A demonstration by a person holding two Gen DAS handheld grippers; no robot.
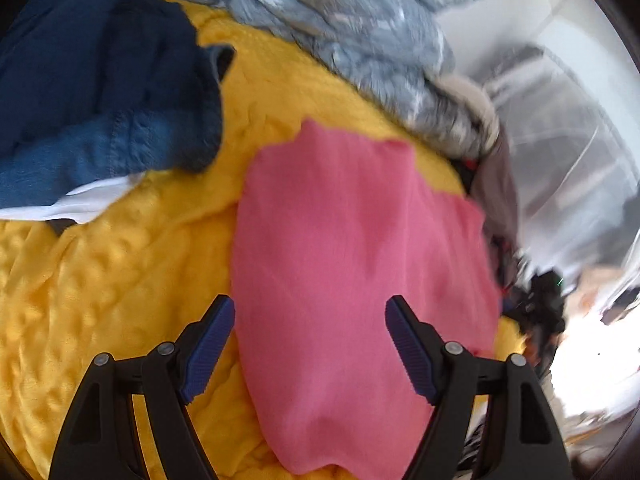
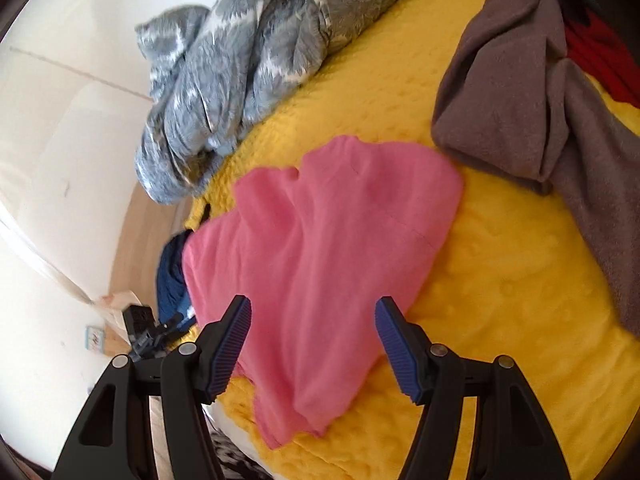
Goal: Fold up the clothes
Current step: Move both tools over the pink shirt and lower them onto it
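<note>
Left wrist view shows the left gripper (image 1: 310,344) with jaws wide apart, holding nothing, over a soft pink knit garment (image 1: 360,280) lying rumpled on a dimpled yellow plush blanket (image 1: 120,280). The right gripper (image 2: 314,346) gapes equally empty above the same garment (image 2: 320,248); a brown fleece garment (image 2: 520,112) lies beside it.

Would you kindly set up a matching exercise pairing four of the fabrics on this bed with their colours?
Things:
1. garment lying between both open grippers
2. dimpled blanket underneath
3. crumpled patterned fabric
4. fleece garment in the right wrist view

Colours:
A. taupe brown
B. grey and white
C. pink
D. yellow

Pairs: 1-C, 2-D, 3-B, 4-A
</note>
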